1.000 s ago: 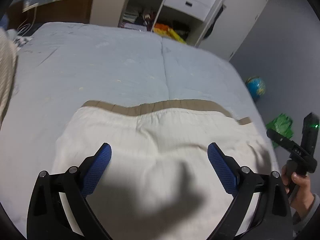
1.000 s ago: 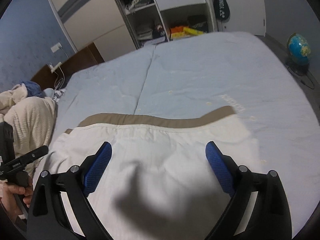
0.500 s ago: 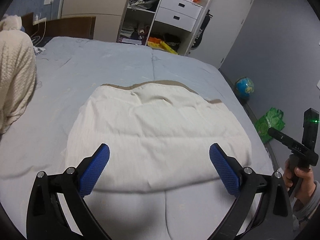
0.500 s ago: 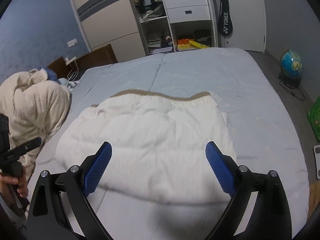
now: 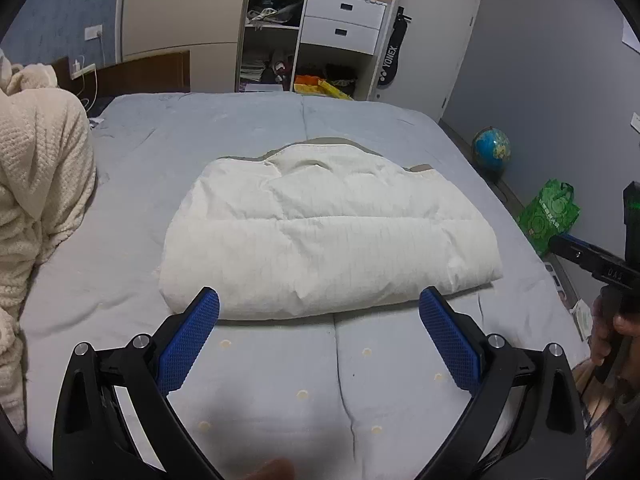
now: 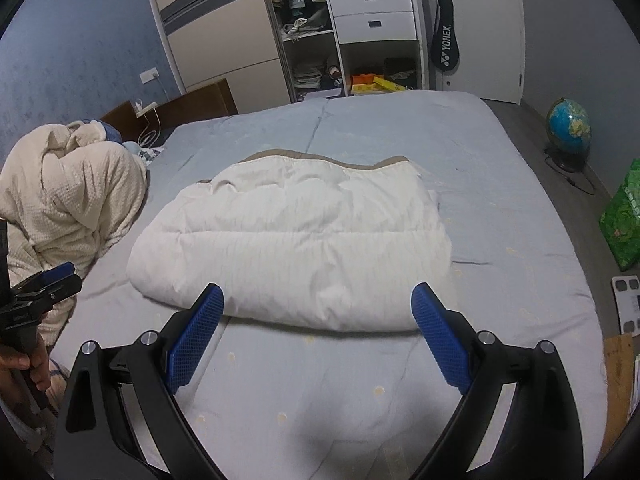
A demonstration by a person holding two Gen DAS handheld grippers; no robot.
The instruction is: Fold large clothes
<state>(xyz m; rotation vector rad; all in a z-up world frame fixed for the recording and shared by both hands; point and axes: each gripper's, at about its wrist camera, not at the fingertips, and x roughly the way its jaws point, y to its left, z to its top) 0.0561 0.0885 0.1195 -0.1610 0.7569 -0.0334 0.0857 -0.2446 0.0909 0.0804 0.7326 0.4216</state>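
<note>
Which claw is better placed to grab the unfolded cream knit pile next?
Left. The knit pile lies at the bed's left edge, on the side of the left claw. The right claw would need to cross the folded white garment. Both are open and empty.

A big bed with a light blue-grey cover (image 5: 248, 132) holds a puffy, folded cream-white cloth with a tan edge (image 5: 328, 232) in its middle. Left of that cloth, a bumpy cream knitted blanket (image 5: 36, 184) sits heaped up.
</note>
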